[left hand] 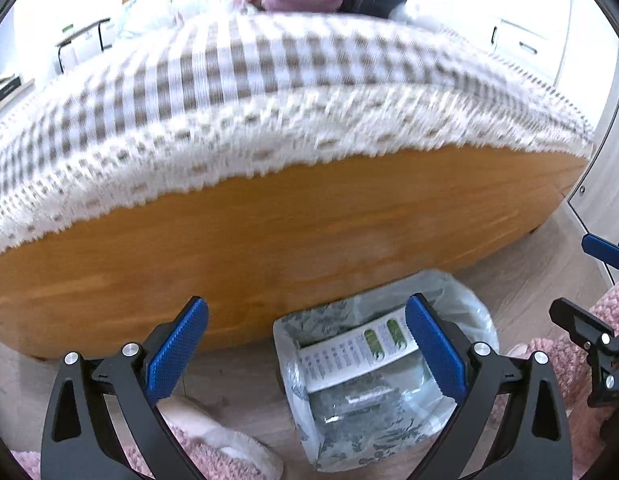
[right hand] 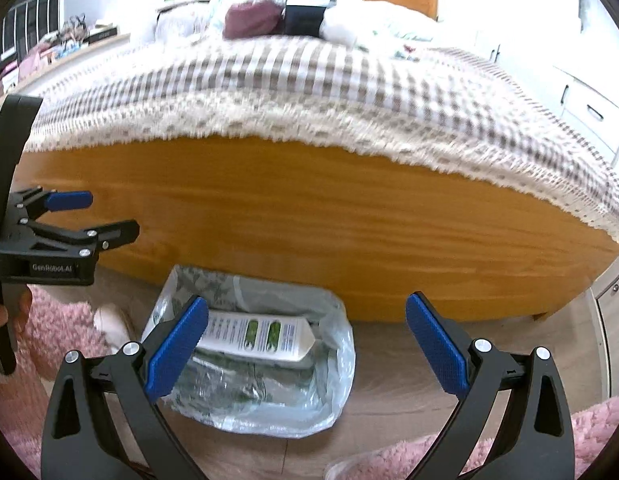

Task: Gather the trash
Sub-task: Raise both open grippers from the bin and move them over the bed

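light: bright daylight, blown-out top | blur: bedspread smeared | edges: fisheye bending; dark corners

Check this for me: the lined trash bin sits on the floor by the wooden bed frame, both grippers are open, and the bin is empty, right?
Not quite. The trash bin is not empty: a white carton with green markings lies in it, as the right wrist view shows. The rest holds: the bin sits on the floor by the bed frame, and the left gripper and right gripper are open.

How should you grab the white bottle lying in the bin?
Probably around its middle, coming straight down from above. The white bottle lies flat on top of the trash in the lined bin, its long side facing up, so open fingers could close across its narrow width.
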`<state>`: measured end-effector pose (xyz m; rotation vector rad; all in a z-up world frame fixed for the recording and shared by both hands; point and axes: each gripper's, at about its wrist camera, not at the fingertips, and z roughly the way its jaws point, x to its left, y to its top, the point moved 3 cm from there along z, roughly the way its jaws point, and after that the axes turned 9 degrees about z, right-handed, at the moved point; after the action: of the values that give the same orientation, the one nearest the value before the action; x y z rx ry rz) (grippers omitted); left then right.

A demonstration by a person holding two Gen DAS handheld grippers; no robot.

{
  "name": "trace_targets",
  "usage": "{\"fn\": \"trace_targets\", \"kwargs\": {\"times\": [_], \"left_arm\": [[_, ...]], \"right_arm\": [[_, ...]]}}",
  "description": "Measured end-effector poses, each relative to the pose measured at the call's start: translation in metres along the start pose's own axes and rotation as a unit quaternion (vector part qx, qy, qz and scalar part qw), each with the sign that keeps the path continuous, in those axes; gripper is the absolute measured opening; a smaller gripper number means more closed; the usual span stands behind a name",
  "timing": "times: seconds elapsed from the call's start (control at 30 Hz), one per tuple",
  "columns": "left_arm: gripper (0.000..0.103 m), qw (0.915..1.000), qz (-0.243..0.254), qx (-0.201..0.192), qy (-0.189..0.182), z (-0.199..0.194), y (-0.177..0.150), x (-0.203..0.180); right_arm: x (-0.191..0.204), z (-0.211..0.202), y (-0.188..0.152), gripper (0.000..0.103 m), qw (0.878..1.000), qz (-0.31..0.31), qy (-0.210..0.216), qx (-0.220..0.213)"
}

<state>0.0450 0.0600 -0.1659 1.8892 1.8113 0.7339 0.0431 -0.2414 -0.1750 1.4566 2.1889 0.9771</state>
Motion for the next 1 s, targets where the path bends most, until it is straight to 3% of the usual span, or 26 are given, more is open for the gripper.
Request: {"fn": "trace_targets", "kwargs": {"times": [0.23,0.4,0.57,1.0], "left_arm": [[0.096,0.9983,0.008,-0.057,-0.005,-0.024,0.013,0.000],[0.096,0.9948,-0.007,-0.097,-0.032,-0.045,0.025,0.009],[0.096,0.9917,-0.012,-0.125,-0.025,-0.056,0.038,0.016],[0.096,0.9838,-0.016,-0.178,-0.014,-0.072,0.078,0.035]], "right_arm": [[-0.007,-0.018,0.016,0.095,0.998,0.020,0.006,-0.061],[-0.009,-0.031,0.030,0.095,0.994,0.024,0.014,-0.106],[-0.011,-0.038,0.047,0.095,0.989,0.022,0.023,-0.141],[-0.022,-0.038,0.065,0.095,0.986,0.024,0.012,-0.163]]}}
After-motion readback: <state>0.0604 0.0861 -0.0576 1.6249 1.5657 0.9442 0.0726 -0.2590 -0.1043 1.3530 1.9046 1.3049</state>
